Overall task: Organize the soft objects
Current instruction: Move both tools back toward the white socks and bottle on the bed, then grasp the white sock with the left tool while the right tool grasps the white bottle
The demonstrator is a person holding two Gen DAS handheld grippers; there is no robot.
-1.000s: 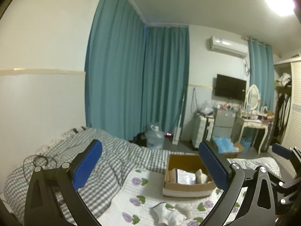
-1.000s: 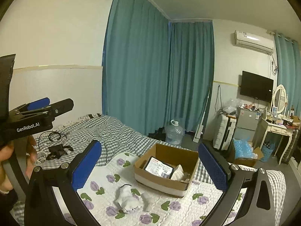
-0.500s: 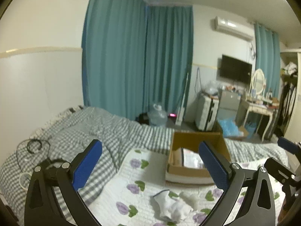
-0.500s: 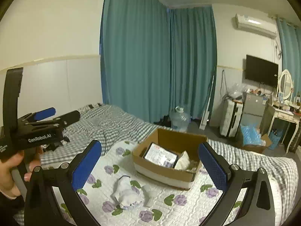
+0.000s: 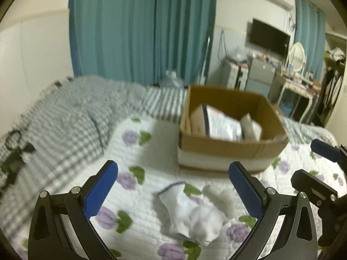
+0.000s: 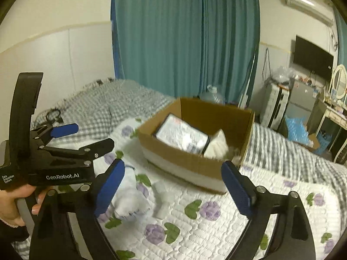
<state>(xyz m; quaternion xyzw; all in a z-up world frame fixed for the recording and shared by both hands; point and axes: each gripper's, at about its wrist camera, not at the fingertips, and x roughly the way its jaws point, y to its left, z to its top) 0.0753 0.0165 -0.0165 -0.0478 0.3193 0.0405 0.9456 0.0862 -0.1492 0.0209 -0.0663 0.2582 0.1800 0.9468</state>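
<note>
While the left gripper (image 5: 173, 181) is gaping wide above crumpled white socks (image 5: 193, 214), the empty right gripper (image 6: 172, 178) is closing beside them.

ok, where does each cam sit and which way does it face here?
Left wrist: on the left tool, angled down at the bed; white cloth bundle ahead between its open fingers, cardboard box beyond; right tool at the right edge.
Right wrist: on the right tool, jaws closing on nothing; faces the box; left tool and the hand holding it at left.
Shared: bundle, box, floral quilt, teal curtains.
</note>
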